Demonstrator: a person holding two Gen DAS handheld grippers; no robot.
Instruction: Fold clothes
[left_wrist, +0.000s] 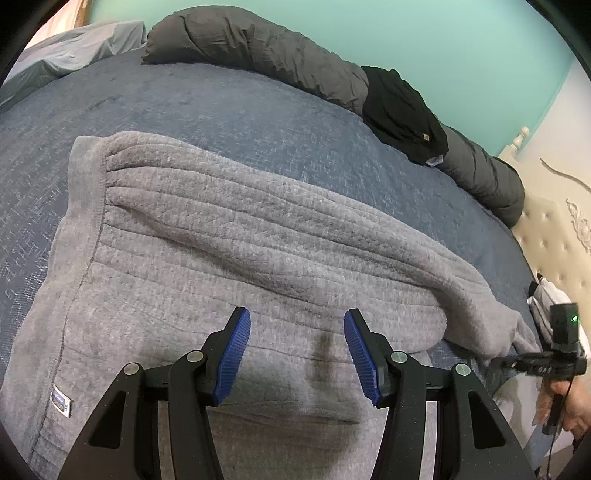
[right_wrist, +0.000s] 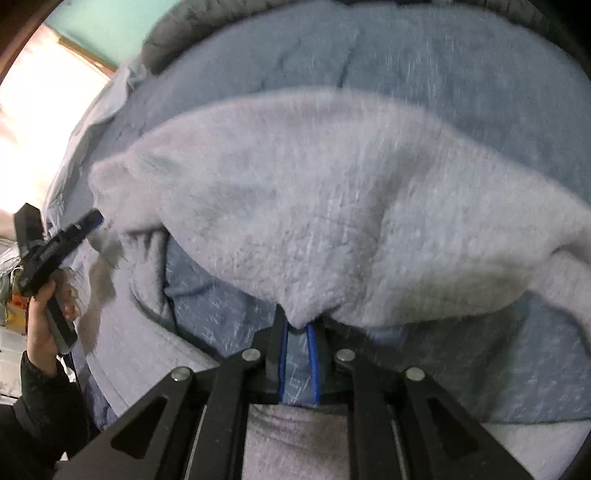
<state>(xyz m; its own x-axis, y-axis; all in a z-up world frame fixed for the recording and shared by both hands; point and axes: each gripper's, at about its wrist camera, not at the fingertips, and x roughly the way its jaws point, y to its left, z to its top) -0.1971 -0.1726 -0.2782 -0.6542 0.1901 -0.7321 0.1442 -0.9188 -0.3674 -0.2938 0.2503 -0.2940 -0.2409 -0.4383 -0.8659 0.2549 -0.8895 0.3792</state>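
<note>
A grey fleece garment (left_wrist: 229, 236) lies spread on the blue bedspread (left_wrist: 229, 107), with a white label near its left hem. My left gripper (left_wrist: 297, 354) is open and empty, its blue pads just above the garment's near part. My right gripper (right_wrist: 297, 328) is shut on a fold of the garment (right_wrist: 332, 221) and holds it lifted off the bed; this view is blurred. The right gripper shows at the right edge of the left wrist view (left_wrist: 517, 363), pinching the sleeve end. The left gripper shows at the left of the right wrist view (right_wrist: 86, 221).
A rolled dark grey duvet (left_wrist: 280, 51) runs along the far side of the bed. A black garment (left_wrist: 402, 114) lies on it. A cream tufted headboard (left_wrist: 557, 236) is at the right. A pale blue sheet (left_wrist: 74, 48) lies at far left.
</note>
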